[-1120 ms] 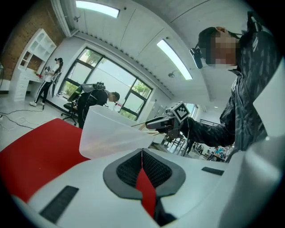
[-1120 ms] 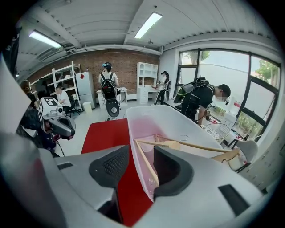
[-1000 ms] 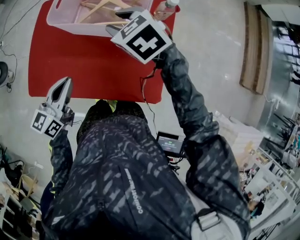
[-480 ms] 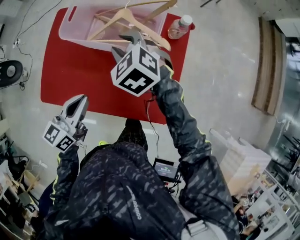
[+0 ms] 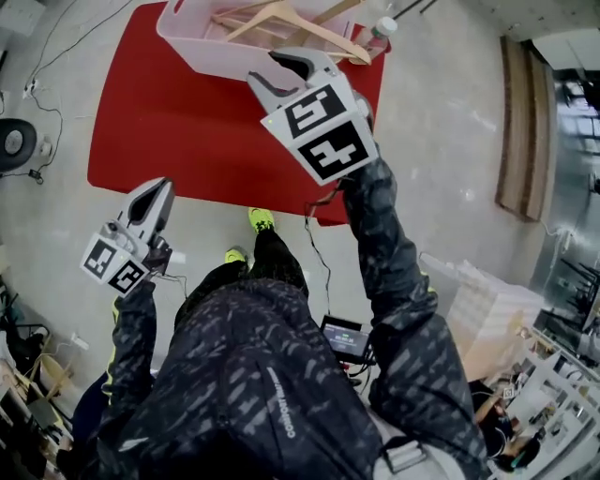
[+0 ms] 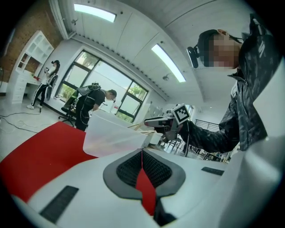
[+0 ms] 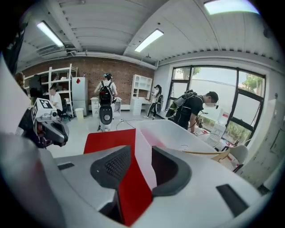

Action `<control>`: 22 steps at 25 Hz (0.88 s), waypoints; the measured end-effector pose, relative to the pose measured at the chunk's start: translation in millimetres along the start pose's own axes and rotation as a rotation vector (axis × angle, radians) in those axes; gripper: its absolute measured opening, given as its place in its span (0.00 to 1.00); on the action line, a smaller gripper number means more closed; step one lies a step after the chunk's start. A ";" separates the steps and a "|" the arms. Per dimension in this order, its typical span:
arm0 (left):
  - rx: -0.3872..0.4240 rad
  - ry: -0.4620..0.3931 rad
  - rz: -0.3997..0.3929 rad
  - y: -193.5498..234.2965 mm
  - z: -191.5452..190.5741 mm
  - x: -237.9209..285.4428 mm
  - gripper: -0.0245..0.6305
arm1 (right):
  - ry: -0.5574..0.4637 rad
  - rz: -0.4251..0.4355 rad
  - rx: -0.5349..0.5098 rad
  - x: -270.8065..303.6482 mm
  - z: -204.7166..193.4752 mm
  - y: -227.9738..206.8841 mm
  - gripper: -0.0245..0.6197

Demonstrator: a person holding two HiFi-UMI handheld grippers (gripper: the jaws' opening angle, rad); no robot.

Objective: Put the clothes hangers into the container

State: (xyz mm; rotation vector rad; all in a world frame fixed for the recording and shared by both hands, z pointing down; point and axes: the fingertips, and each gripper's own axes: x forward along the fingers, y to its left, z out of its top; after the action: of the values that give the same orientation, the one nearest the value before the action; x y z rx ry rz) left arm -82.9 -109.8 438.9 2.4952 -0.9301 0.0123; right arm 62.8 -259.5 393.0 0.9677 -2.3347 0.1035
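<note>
Pale wooden hangers (image 5: 292, 21) lie crossed in the translucent container (image 5: 202, 49) — one arm reaching its right rim.

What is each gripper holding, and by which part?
Nothing. The left gripper is shut and empty; on the right gripper the jaws are closing with nothing between them.

The right arm (image 5: 389, 262) reached forward toward twelve o'clock, and the right claw (image 5: 279, 70) was held out at its end. Its jaws stood apart and were closing, with nothing between them. The left arm (image 5: 131, 328) was bent low at nine o'clock. The left claw (image 5: 157, 192) pointed toward one o'clock, jaws pressed together and empty.
</note>
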 end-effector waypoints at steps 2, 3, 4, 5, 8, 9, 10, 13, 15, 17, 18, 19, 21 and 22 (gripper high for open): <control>0.007 -0.012 -0.020 -13.9 0.4 -9.8 0.06 | -0.010 0.015 0.047 -16.7 -2.1 18.3 0.27; 0.012 -0.016 -0.029 -22.3 -0.1 -16.5 0.06 | -0.017 0.018 0.068 -24.6 -2.8 27.8 0.26; 0.018 -0.017 -0.036 -30.3 -1.6 -25.4 0.06 | -0.023 0.017 0.085 -32.0 -3.3 38.6 0.23; 0.022 -0.017 -0.041 -36.3 -3.5 -35.7 0.06 | -0.025 0.013 0.096 -38.0 -3.3 50.4 0.21; 0.016 -0.023 -0.055 -45.1 -9.3 -69.1 0.06 | -0.017 -0.009 0.100 -49.6 0.2 87.5 0.13; 0.012 -0.024 -0.062 -48.0 -11.8 -80.6 0.06 | -0.015 -0.015 0.097 -53.8 2.0 100.9 0.11; 0.010 -0.024 -0.067 -50.8 -14.0 -91.7 0.06 | -0.013 -0.019 0.095 -58.5 4.0 114.7 0.10; -0.001 -0.031 -0.082 -59.7 -21.3 -120.1 0.06 | -0.011 -0.012 0.106 -73.0 5.9 157.0 0.08; -0.008 -0.039 -0.097 -70.6 -28.8 -135.1 0.06 | -0.008 -0.007 0.119 -85.9 -1.1 185.6 0.08; -0.010 -0.048 -0.116 -88.2 -34.9 -146.0 0.06 | -0.001 -0.004 0.132 -105.9 -12.0 211.9 0.07; -0.009 -0.053 -0.124 -99.0 -36.6 -148.8 0.06 | 0.003 0.002 0.135 -117.6 -18.0 222.6 0.07; -0.007 -0.060 -0.130 -110.2 -37.5 -149.3 0.06 | 0.008 0.012 0.135 -129.4 -24.3 230.8 0.07; 0.000 -0.070 -0.142 -132.4 -40.1 -144.0 0.06 | 0.026 0.030 0.126 -152.5 -38.8 240.0 0.06; 0.002 -0.072 -0.148 -142.8 -42.5 -139.8 0.06 | 0.032 0.033 0.122 -163.1 -46.5 241.1 0.06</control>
State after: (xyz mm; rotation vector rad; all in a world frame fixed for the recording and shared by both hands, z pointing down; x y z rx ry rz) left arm -95.5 88.5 391.7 2.5751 -0.7720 -0.1253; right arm 15.7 31.1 376.2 0.9787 -2.3373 0.2752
